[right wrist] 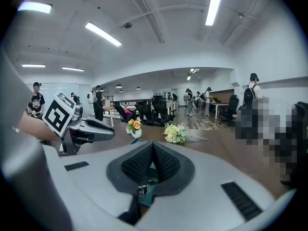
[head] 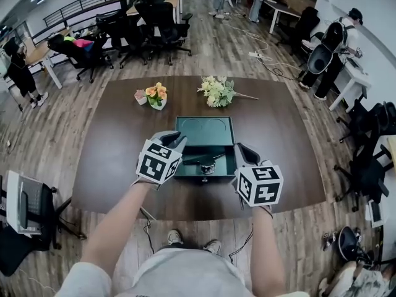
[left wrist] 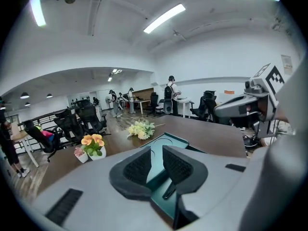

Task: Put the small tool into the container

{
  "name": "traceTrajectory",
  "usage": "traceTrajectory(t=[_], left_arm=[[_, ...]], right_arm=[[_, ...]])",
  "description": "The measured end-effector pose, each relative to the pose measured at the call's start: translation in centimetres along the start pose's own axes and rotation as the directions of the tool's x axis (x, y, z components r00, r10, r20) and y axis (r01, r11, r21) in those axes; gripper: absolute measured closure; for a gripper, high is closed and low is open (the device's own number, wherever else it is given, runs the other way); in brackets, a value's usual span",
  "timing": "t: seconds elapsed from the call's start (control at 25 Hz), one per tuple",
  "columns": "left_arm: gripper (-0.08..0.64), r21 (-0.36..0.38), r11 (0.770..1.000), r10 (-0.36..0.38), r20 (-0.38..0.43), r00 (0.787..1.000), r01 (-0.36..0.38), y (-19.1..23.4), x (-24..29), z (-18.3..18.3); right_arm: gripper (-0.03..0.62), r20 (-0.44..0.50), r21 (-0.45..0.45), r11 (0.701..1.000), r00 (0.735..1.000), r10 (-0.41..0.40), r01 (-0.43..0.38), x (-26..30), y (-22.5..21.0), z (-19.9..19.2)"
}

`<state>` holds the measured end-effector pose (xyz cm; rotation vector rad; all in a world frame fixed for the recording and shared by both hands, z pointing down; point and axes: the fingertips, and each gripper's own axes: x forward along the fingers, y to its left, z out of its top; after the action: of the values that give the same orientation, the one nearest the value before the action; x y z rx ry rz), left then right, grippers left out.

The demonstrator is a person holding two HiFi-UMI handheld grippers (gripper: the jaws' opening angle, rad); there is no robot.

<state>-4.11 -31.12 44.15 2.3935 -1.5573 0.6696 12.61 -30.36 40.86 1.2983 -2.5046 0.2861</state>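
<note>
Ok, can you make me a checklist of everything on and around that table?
Surface: dark brown table.
Job's things: green box open, lid up; small black tool lying inside.
Clutter: orange flowers in a pot, little pink pot beside it, pale bouquet lying flat.
Tools: left tool open, nothing between its jaws; right tool shut, empty; both beside the box's front.
Cables: none on the table; power strip with cable on the floor beyond.
Surroundings: office chairs, people standing.

No lettering can be read; the wall notice is too small to make out
</note>
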Motion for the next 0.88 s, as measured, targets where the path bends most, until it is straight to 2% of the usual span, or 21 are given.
traceTrajectory(t=[0.32,0.52,0.88], left_arm=[[0.500,-0.061,0.994,0.099,0.075,0.992,-0.094,2.3,-3.6,0.5],[0.544,-0.134,0.982,0.147,0.114,0.983,-0.131,3.3,-5.5,0.5],[0.563,-0.134,0.972,0.210,0.150,0.966,-0.190,4.4,-7.4,1.1]], right_arm=[[0.588,0.038,-0.019,1.000,0.999,0.011,-0.010,0.4,0.3,1.4],[0.588,0.067,-0.031,0.999,0.998,0.012,-0.010,0.2,0.3,1.9],[0.588,0.088,-0.052,0.999,0.996,0.006,-0.001,-0.3,0.4,2.4]])
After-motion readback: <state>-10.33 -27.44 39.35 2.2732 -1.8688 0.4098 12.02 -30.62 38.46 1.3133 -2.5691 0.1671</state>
